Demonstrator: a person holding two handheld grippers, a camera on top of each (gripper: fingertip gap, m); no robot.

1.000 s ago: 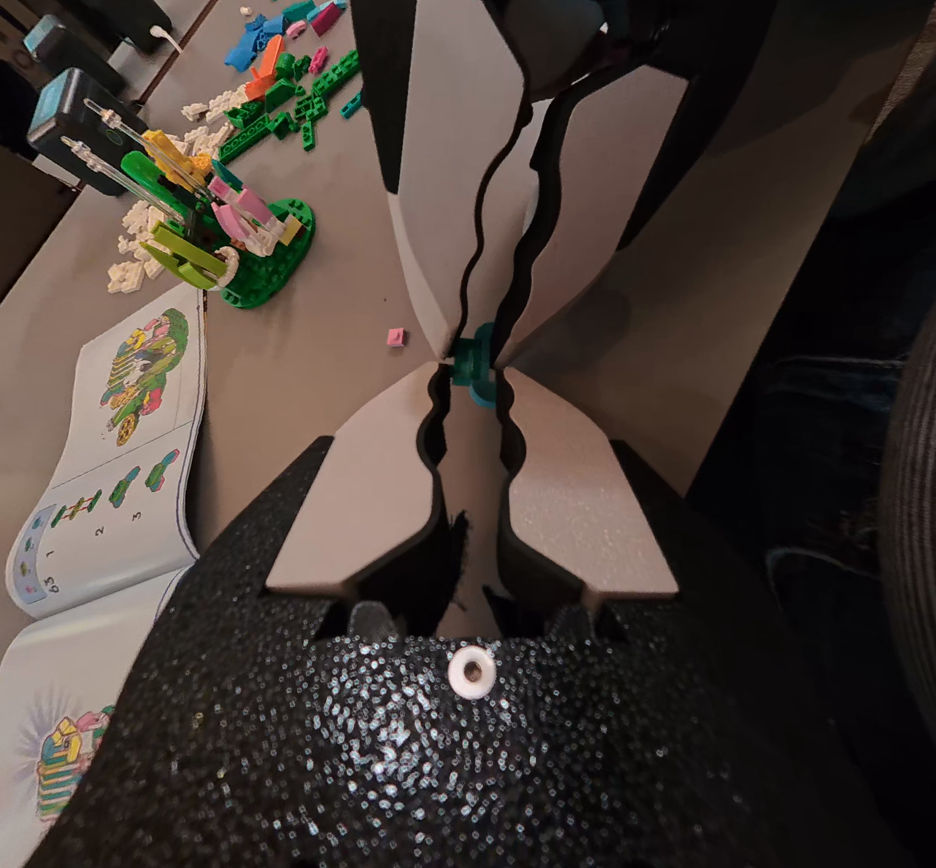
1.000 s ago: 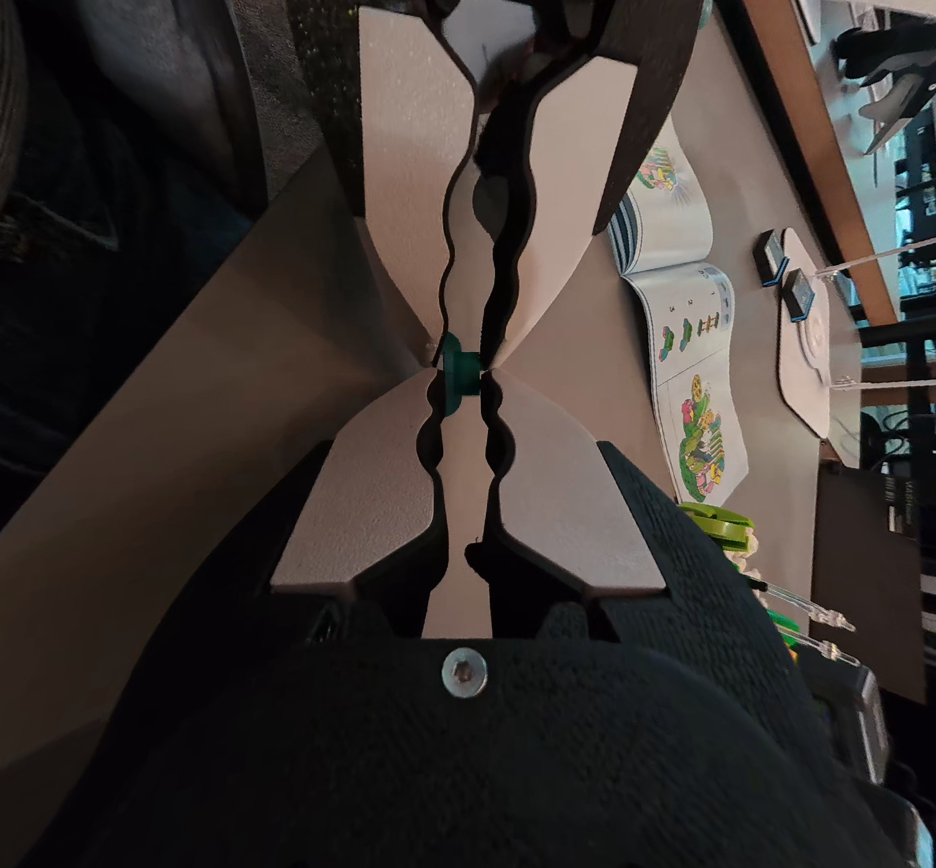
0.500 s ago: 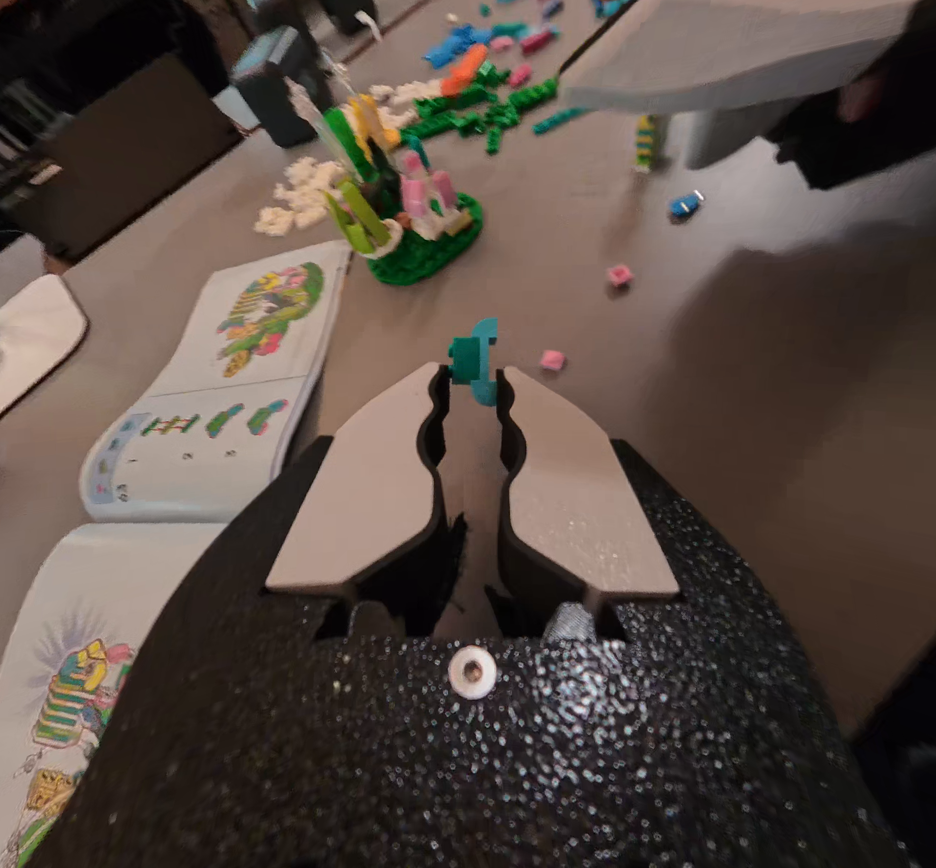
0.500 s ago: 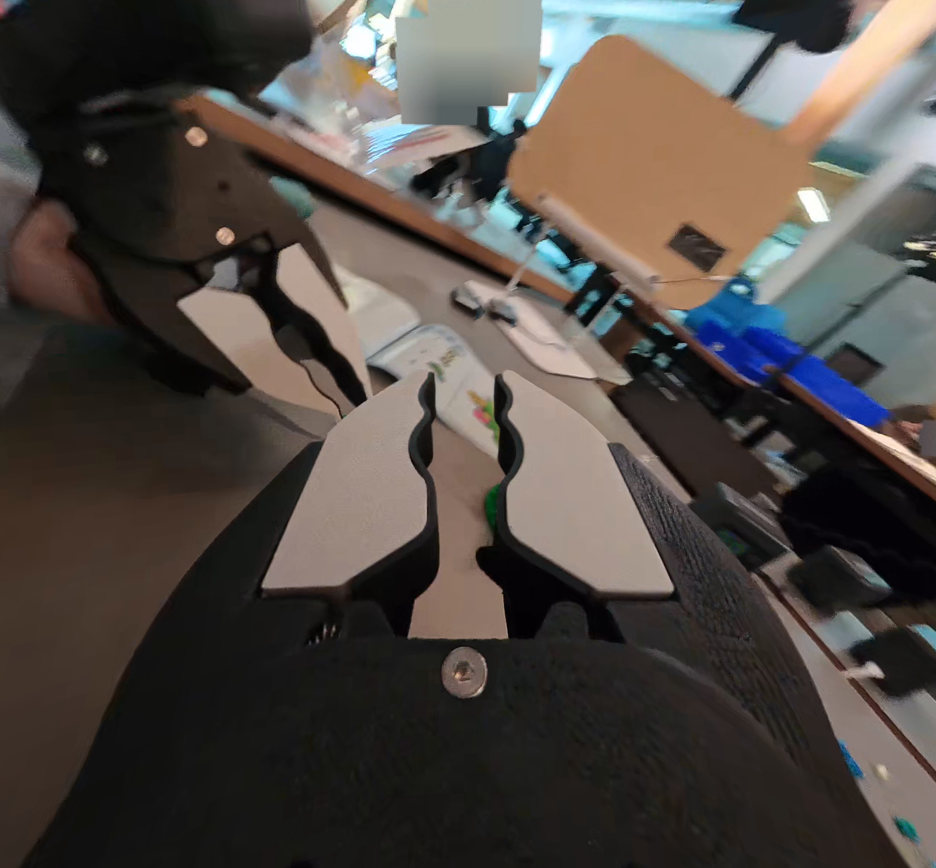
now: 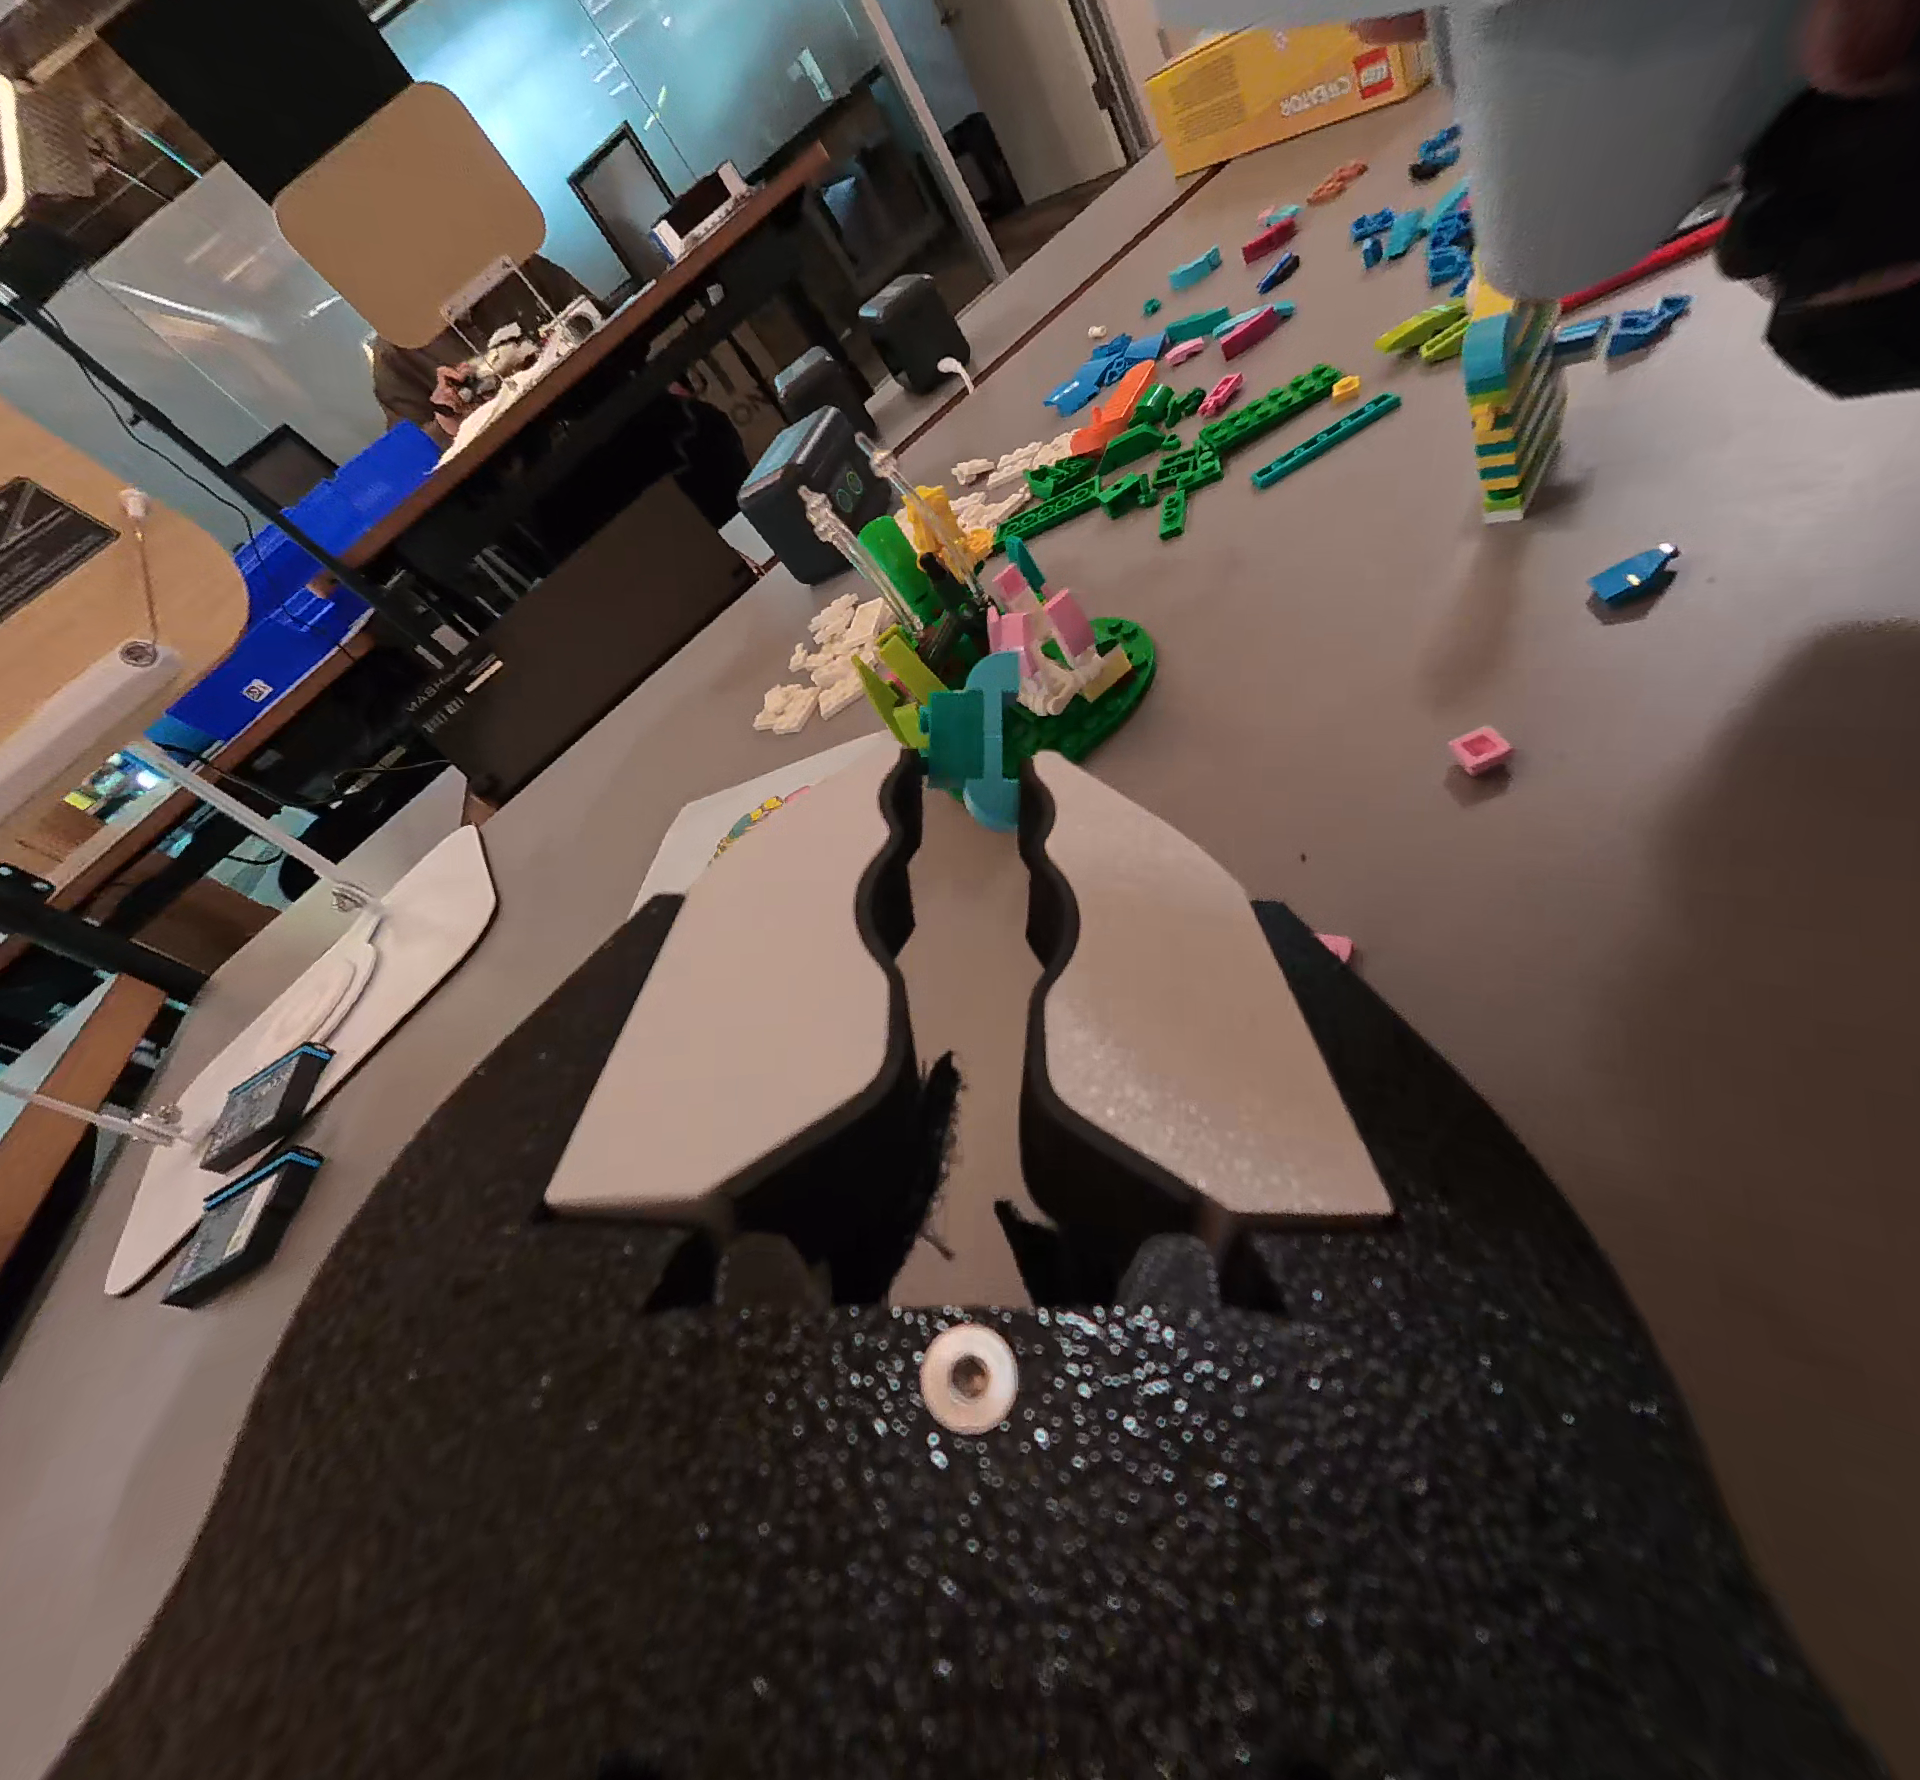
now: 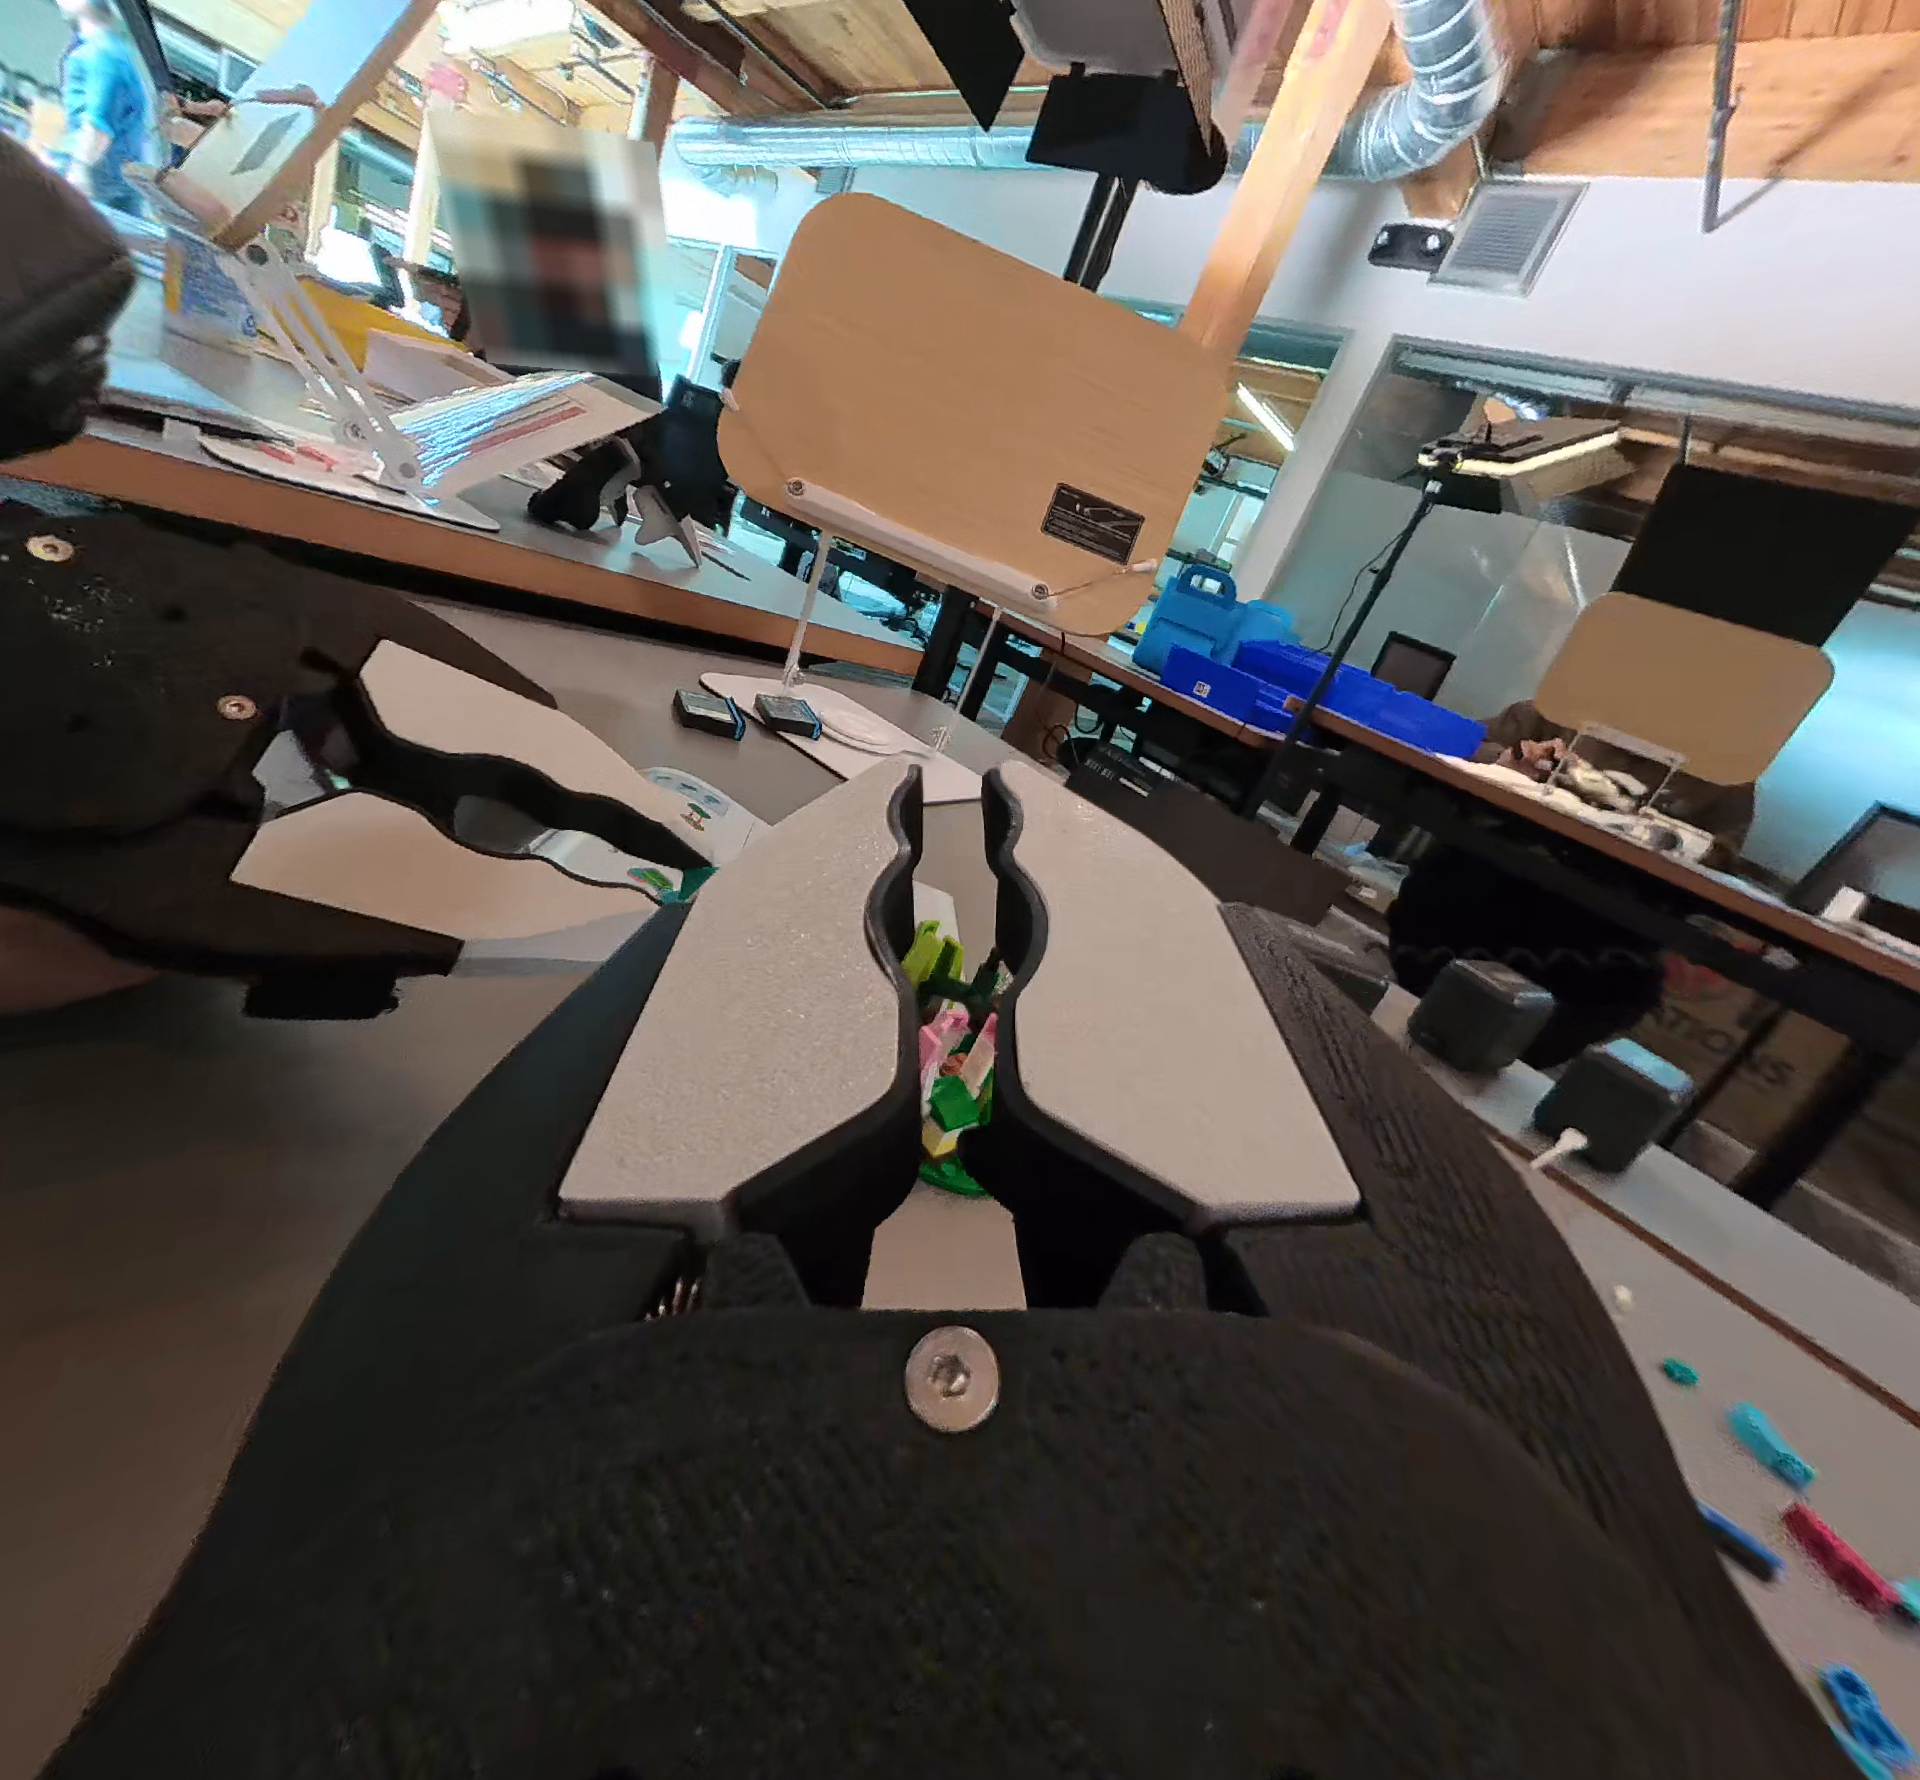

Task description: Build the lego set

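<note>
Left gripper (image 5: pixel 971 774) clamped on teal piece (image 5: pixel 977 738) at fingertips, piece sticking out past tips. Green model (image 5: pixel 1023 670) just ahead, beyond piece. Pink stud (image 5: pixel 1480 751) ahead-right, bare table (image 5: pixel 1299 795) between. Striped tower (image 5: pixel 1512 411) far ahead-right, under right gripper. Right gripper (image 6: pixel 951 780) slightly apart, holding nothing, raised above table; model seen through finger gap. Booklet (image 5: pixel 727 821) just left of tips.

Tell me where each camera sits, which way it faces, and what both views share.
Left wrist view: on the left gripper, looking across the table; its fingers pinch a teal piece.
Right wrist view: on the right gripper, tilted up toward the room; its fingers are slightly apart and hold nothing.
Shared: the green-based model, and each shows the other gripper.
</note>
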